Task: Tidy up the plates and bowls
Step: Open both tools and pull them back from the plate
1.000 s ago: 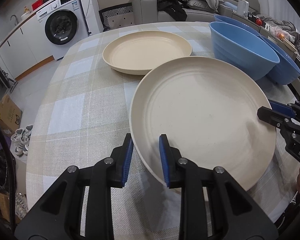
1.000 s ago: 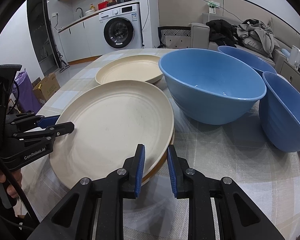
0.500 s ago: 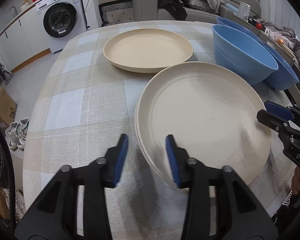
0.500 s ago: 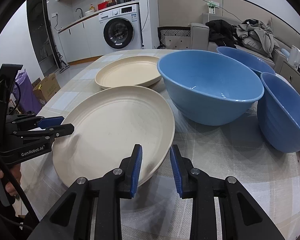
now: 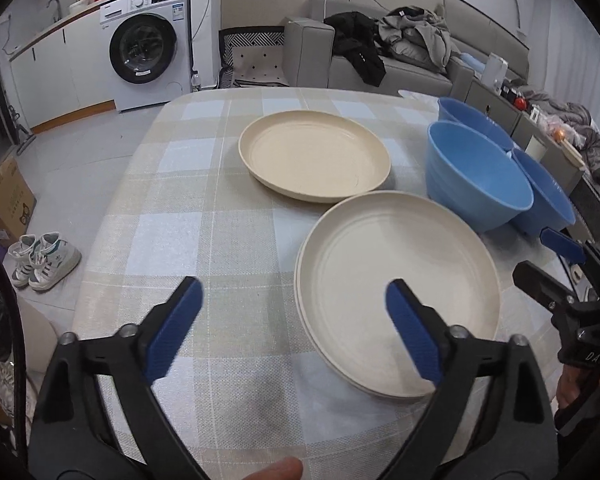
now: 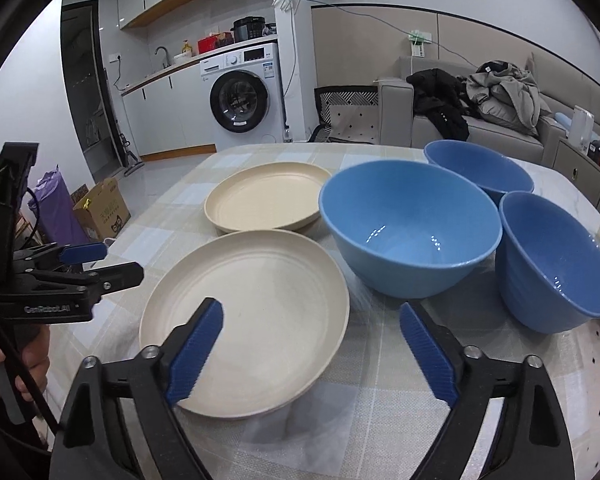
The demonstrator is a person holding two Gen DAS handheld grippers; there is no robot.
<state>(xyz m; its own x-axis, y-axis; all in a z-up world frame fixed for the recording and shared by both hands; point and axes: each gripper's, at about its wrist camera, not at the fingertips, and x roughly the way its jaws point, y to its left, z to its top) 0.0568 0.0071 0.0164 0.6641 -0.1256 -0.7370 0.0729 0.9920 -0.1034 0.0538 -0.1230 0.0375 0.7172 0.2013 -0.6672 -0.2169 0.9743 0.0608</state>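
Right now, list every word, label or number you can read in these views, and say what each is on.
"GenRobot.AI": white lettering on the body of the left gripper, seen from the right wrist.
"DA", cut off by the picture's edge: on the body of the right gripper, seen from the left wrist.
Washing machine: panel print and stickers too small to read.
Cardboard box: printed characters too blurred to read.
Plates and bowls: no text.

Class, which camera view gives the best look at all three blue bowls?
The right wrist view: all three bowls, the large bowl, near bowl and far bowl, show their interiors. In the left wrist view they overlap at the right edge, partly hiding each other.
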